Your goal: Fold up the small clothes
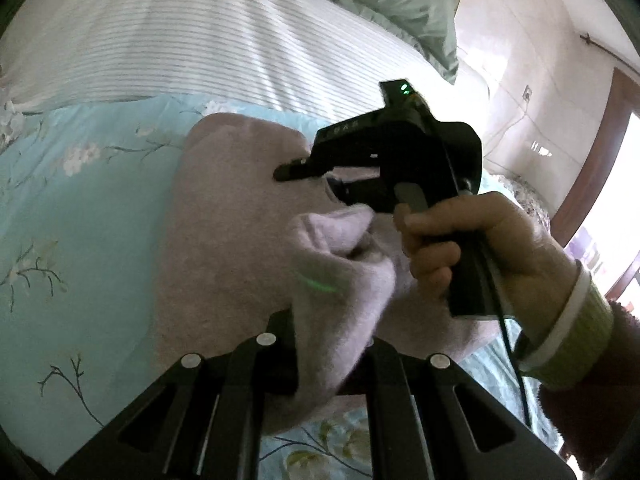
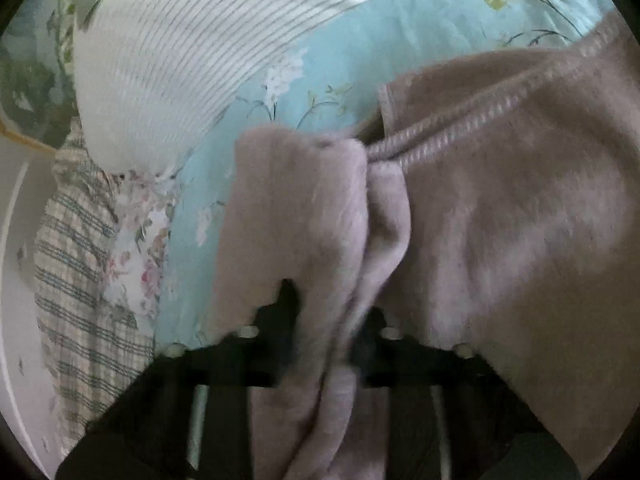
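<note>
A fuzzy mauve-pink garment (image 1: 224,216) lies on the light blue floral bedsheet (image 1: 80,216). My left gripper (image 1: 332,344) is shut on a raised fold of the garment that rises between its fingers. My right gripper (image 1: 316,180) shows in the left wrist view, held by a hand (image 1: 480,240) over the garment's middle, its fingers pointing left. In the right wrist view the right gripper (image 2: 332,320) is shut on a bunched fold of the garment (image 2: 500,220), whose ribbed hem (image 2: 460,124) runs up to the right.
A white striped cover (image 1: 180,40) and a green pillow (image 1: 392,8) lie at the head of the bed. A checked blanket (image 2: 80,260) hangs at the bed's edge. A wall (image 1: 540,60) and a doorway (image 1: 608,160) are at the right.
</note>
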The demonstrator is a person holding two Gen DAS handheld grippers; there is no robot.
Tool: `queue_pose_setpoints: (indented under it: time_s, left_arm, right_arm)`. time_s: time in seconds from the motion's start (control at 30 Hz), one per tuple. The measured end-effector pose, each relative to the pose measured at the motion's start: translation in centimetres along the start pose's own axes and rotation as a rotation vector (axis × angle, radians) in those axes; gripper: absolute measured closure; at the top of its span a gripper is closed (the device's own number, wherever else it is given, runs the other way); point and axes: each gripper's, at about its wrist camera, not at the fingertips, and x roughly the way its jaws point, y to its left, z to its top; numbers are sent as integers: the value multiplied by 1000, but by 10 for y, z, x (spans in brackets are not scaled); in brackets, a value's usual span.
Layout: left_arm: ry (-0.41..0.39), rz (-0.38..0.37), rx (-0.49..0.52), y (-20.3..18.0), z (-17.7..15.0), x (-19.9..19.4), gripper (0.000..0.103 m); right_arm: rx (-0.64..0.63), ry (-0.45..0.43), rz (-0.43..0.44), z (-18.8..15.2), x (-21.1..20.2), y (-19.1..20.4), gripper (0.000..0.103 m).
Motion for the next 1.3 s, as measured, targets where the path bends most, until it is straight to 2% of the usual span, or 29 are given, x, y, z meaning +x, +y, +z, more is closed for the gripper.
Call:
queue_pose_setpoints:
  time_s: [0.1, 0.2, 0.33, 0.5, 0.57, 0.73, 0.83, 0.93, 1.0, 1.07, 1.13, 1.17, 1.2, 1.23, 1.27, 1.3]
  left_arm:
    - [-30, -36, 18, -21, 12, -10, 96]
    - [-36, -113, 29, -50, 24, -5, 96]
    - [5, -170, 35, -84, 18, 26, 96]
    - [104, -178, 79, -107, -4, 61, 96]
    - [110, -174, 85, -110, -6, 62, 96]
    - [98, -182, 122, -114, -1, 60, 96]
    - [127, -186, 113, -115, -8, 69, 95]
    - [150, -192, 98, -107, -17, 68, 92]
    - [160, -203, 82, -101, -18, 67, 78]
    - [179, -228, 60, -95, -19, 62, 63]
    - [181, -242, 56, -91, -23, 49, 54]
    - [178, -249, 54, -87, -23, 42, 44]
    - [177, -251, 48, -81, -24, 33, 28]
    - [172, -242, 39, -74, -22, 25, 21]
    - [159, -221, 23, -65, -22, 15, 12]
    - [142, -202, 5, -55, -21, 6, 11]
  right_arm:
    - [-92, -87, 31, 4, -31, 18, 86]
    - [-199, -184, 34, 5, -82, 38, 87]
    - [-208, -222, -21, 9, -126, 19, 87]
    - [-111, -187, -148, -2, -125, -42, 87]
    - [-90, -180, -152, -7, -122, -56, 87]
    - [-87, -236, -112, -11, -135, -58, 87]
    - [-124, -222, -198, -11, -129, -58, 87]
    - [-110, -223, -221, -15, -127, -64, 87]
    - [-119, -234, -226, -18, -130, -62, 87]
    - [-111, -235, -233, -20, -132, -61, 81]
    - [-87, -241, -224, -23, -138, -61, 62]
    - [-82, -256, -219, -27, -143, -59, 59]
    - [-81, -278, -216, -32, -150, -56, 50]
    - [-81, -298, -217, -37, -157, -54, 32]
    - [-78, -318, -222, -43, -165, -53, 22]
    - [-76, -339, -220, -51, -171, -52, 11]
